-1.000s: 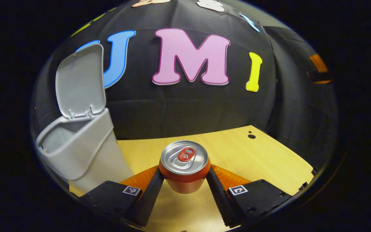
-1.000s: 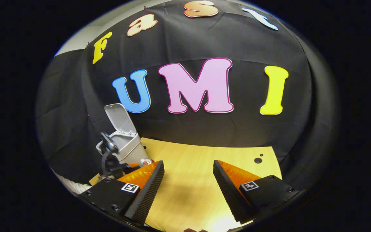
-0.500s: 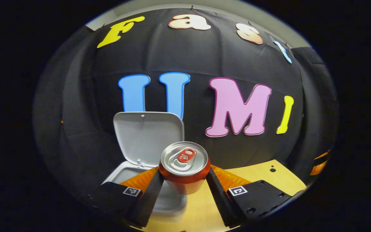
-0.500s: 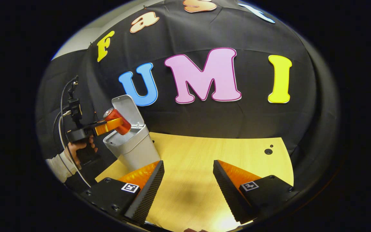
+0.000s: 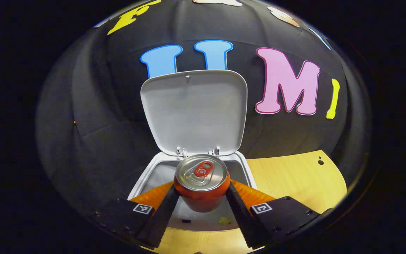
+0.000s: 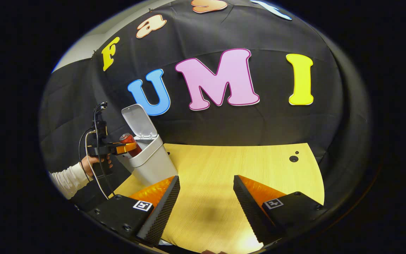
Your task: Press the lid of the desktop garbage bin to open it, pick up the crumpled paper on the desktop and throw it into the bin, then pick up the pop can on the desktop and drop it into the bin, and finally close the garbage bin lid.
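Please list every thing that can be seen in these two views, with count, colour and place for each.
Garbage bin: one, light grey, at the table's left side, open.
Lid: one, light grey, standing up behind the opening.
Pop can: one, red with silver top, held over the bin's opening.
Table: one, light wood.
Left tongs: shut on the pop can.
Right tongs: open, above the table.
Hand: one, white sleeve, holding the left tongs.

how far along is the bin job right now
Done: the bin stands with its lid swung open, and no crumpled paper lies on the desk; whether it is inside cannot be confirmed. In hand: the left gripper is shut on the pop can, holding it over the bin's mouth. The right gripper is open above the desk. Left: release the can, then close the lid.
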### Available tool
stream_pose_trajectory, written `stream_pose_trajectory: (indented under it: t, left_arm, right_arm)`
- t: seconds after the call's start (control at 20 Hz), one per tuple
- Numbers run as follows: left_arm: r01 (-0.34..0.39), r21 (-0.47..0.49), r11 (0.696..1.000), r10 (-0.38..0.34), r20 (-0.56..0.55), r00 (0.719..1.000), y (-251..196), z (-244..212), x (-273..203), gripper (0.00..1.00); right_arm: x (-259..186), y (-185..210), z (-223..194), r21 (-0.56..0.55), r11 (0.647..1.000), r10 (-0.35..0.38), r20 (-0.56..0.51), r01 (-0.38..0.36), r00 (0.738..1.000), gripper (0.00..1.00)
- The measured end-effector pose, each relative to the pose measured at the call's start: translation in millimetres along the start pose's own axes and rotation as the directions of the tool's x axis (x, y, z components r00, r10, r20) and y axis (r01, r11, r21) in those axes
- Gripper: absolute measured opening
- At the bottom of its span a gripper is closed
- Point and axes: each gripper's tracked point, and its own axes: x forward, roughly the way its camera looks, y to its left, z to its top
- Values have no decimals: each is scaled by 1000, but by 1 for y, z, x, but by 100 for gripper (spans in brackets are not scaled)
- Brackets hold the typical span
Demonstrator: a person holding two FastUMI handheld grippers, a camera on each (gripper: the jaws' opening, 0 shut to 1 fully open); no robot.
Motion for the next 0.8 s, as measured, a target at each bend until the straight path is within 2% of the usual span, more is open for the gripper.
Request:
stream_pose_trajectory:
  t: [0.2,0.45,0.55,0.7,0.8]
  left_arm:
    - [-9,-2,1000,9,49,999,-2,19,-1,88]
    - [-33,6,999,32,156,987,-2,67,-16,88]
    - [-31,-7,999,32,208,978,-5,93,-24,88]
    - [-62,10,998,56,320,946,2,146,-33,88]
    - [-55,-24,998,60,344,937,2,171,-33,88]
  right_arm:
    - [-7,-17,1,9,1000,-22,8,22,1000,98]
    - [-9,-33,-8,53,998,-29,-6,29,1000,98]
    - [-8,-40,-12,43,999,-27,-18,28,999,98]
    - [-2,-45,-13,43,999,-9,-24,10,1000,98]
    - [3,-44,-11,54,998,10,-23,-9,1000,98]
